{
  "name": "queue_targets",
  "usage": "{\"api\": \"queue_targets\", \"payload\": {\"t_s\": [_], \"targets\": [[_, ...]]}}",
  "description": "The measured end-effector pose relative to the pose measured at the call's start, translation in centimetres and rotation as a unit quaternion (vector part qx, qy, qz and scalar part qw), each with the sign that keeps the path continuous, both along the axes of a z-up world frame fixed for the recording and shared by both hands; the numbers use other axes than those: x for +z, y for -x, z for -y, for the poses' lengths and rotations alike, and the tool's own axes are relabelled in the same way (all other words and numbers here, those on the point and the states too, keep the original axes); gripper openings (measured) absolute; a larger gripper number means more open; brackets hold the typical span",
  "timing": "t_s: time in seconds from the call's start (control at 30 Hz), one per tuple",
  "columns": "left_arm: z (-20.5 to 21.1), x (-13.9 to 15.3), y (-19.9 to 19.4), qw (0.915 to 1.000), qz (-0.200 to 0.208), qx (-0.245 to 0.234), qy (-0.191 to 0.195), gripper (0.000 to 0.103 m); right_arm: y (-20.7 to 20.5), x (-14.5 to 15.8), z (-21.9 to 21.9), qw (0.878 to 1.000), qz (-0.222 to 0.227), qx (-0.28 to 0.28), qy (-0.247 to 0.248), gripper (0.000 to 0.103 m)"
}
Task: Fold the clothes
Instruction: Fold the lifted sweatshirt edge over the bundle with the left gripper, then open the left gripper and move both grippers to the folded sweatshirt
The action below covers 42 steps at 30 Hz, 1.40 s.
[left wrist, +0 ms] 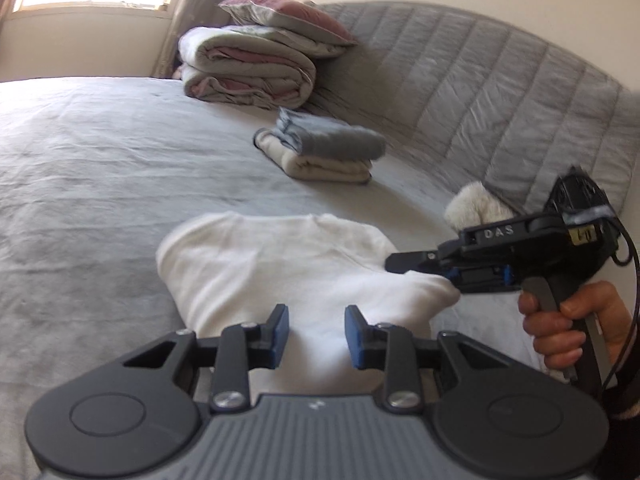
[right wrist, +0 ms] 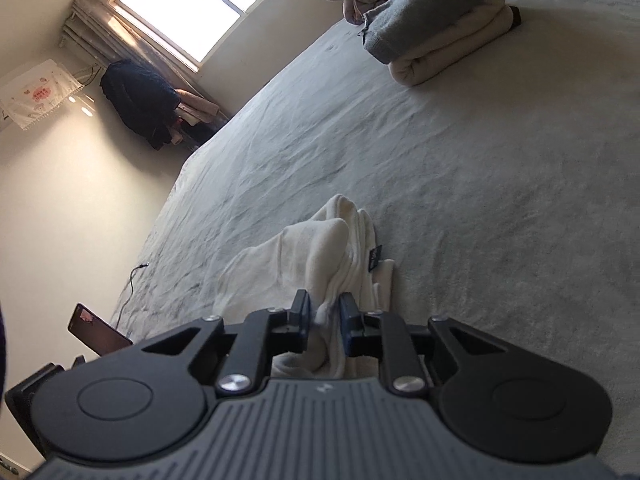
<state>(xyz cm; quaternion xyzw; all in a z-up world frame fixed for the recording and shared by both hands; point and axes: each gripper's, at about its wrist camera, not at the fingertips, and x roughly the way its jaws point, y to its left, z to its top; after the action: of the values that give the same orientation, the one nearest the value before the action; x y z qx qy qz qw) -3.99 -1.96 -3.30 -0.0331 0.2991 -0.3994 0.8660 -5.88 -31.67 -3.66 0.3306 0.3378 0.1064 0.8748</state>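
Observation:
A white garment (left wrist: 260, 264) lies bunched on the grey bed (left wrist: 100, 168). In the left wrist view it fills the gap between the blue pads of my left gripper (left wrist: 318, 336), which looks shut on a thick fold of it. My right gripper (left wrist: 416, 268), held by a hand (left wrist: 568, 328), comes in from the right and pinches the garment's right edge. In the right wrist view the right gripper (right wrist: 324, 320) is shut on a ridge of the white garment (right wrist: 304, 256), which carries a small black tag (right wrist: 375, 258).
A folded grey and cream stack (left wrist: 320, 152) (right wrist: 436, 28) sits further up the bed. Behind it are a rolled quilt (left wrist: 244, 72), a pillow (left wrist: 288, 16) and the padded headboard (left wrist: 480, 92). A fluffy white item (left wrist: 476, 206) lies by the headboard. A phone (right wrist: 98, 330) with a cable (right wrist: 128, 292) stands at the bed's edge.

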Motion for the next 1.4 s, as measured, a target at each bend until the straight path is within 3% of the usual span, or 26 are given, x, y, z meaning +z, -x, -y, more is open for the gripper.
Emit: {"api": "queue_targets", "payload": {"t_s": [0.13, 0.23, 0.47, 0.7, 0.8, 0.93, 1.03, 1.1, 1.17, 1.27, 1.4], "targets": [[0.7, -0.3, 0.4, 0.9999, 0.010, -0.003, -0.011, 0.030, 0.7, 0.6, -0.3, 0.999, 0.028, 0.002, 0.033, 0.027], [0.5, 0.1, 0.5, 0.9999, 0.003, -0.002, 0.011, 0.030, 1.2, 1.9, -1.0, 0.995, 0.068, 0.004, 0.073, 0.027], [3.1, 0.2, 1.0, 0.9987, 0.004, -0.019, 0.046, 0.026, 0.4, 3.2, -3.8, 0.972, 0.148, 0.042, 0.180, 0.027], [5.7, -1.6, 1.8, 0.9983, 0.001, -0.055, 0.022, 0.026, -3.0, 0.6, -4.2, 0.965, 0.129, 0.076, 0.214, 0.024], [5.7, -2.0, 2.0, 0.9979, 0.002, -0.060, 0.022, 0.026, -4.2, -0.8, -4.2, 0.962, 0.099, 0.079, 0.244, 0.008], [5.7, -1.8, 2.0, 0.9977, 0.006, -0.066, 0.018, 0.026, -4.5, -1.7, -4.1, 0.961, 0.087, 0.078, 0.250, 0.005], [4.5, -1.0, 0.7, 0.9960, -0.031, -0.065, 0.053, 0.026, -3.7, -1.2, -3.6, 0.966, 0.100, 0.070, 0.230, 0.007], [3.1, -0.4, -0.3, 0.9933, -0.053, -0.053, 0.088, 0.026, -3.1, -0.6, -3.3, 0.968, 0.110, 0.067, 0.214, 0.021], [1.8, 0.2, -1.3, 0.9919, -0.059, -0.028, 0.109, 0.026, -2.4, 0.1, -3.1, 0.968, 0.123, 0.067, 0.211, 0.021], [0.3, 1.3, -3.0, 0.9931, -0.050, 0.019, 0.104, 0.026, -1.3, 1.4, -3.0, 0.963, 0.144, 0.086, 0.210, 0.022], [0.0, 1.8, -5.2, 0.9944, -0.043, 0.046, 0.085, 0.026, 0.7, 2.2, -3.5, 0.959, 0.168, 0.128, 0.190, 0.022]]}}
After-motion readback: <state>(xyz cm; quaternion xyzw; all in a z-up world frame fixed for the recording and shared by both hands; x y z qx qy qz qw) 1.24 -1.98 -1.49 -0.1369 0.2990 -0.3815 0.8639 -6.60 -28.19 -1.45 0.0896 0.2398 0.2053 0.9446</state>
